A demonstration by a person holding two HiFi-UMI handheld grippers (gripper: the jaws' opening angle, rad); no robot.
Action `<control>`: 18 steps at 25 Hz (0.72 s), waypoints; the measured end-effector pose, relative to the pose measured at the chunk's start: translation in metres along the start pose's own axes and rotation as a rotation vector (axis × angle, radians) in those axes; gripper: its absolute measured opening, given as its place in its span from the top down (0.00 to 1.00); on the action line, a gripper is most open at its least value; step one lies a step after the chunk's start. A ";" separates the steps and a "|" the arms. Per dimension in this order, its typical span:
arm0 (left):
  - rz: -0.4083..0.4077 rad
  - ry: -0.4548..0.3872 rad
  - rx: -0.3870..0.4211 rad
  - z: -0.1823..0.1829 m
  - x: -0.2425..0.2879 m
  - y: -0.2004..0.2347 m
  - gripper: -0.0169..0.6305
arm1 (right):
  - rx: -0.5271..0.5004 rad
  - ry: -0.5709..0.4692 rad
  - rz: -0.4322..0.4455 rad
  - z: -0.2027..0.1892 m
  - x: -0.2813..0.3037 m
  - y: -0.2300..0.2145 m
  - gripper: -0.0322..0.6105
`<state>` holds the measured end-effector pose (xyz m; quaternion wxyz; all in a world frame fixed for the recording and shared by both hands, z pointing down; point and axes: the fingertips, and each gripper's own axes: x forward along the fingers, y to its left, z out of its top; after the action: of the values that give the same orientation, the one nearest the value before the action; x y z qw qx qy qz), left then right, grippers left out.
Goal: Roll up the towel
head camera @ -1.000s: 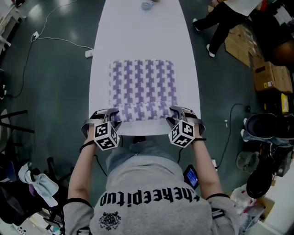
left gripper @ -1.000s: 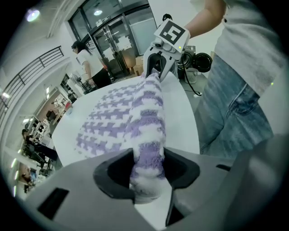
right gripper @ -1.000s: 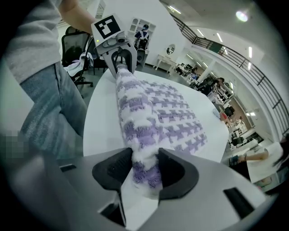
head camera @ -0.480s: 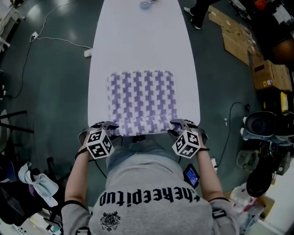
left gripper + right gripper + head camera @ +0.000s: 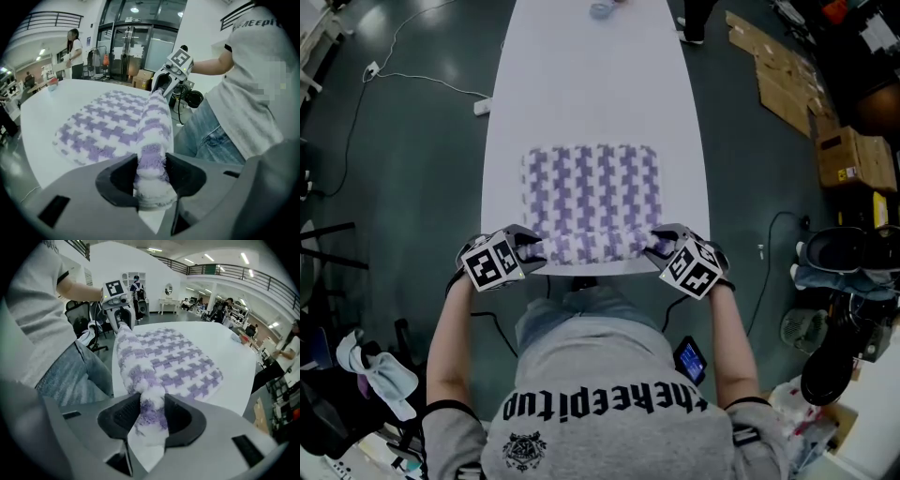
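Jaws just closing — left gripper (image 5: 536, 249), right gripper (image 5: 654, 244) pinch rolled towel (image 5: 591, 192).

The towel (image 5: 592, 202) is white with a repeating purple houndstooth check. Along its rolled near edge the same 2 colours show in looser, broken bands, and its pile looks fluffy and pale in both gripper views. The table (image 5: 591, 84) is plain white with a faint lilac cast. The floor (image 5: 394, 169) is dark blue-grey and glossy, dotted with pale light spots, and a white cable (image 5: 422, 82) crosses it. The person's T-shirt (image 5: 609, 375) is light grey with black lettering and a black emblem. The jeans (image 5: 581, 314) are faded blue. The flattened cardboard (image 5: 787, 89) is tan brown.
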<state>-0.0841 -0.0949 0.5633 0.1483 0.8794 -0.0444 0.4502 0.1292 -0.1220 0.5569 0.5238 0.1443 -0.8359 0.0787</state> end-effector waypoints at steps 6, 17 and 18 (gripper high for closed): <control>0.038 -0.008 -0.021 0.012 0.007 0.040 0.72 | -0.012 -0.003 -0.055 0.003 0.007 -0.040 0.73; 0.122 0.009 -0.057 0.011 0.006 0.076 0.72 | -0.015 0.002 -0.145 0.014 0.021 -0.070 0.73; 0.128 0.009 -0.062 0.011 0.006 0.078 0.72 | -0.013 0.004 -0.151 0.014 0.023 -0.072 0.73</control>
<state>-0.0885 -0.1719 0.5799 0.1467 0.8677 -0.1138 0.4610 0.1313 -0.1975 0.5699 0.5310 0.2034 -0.8219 0.0336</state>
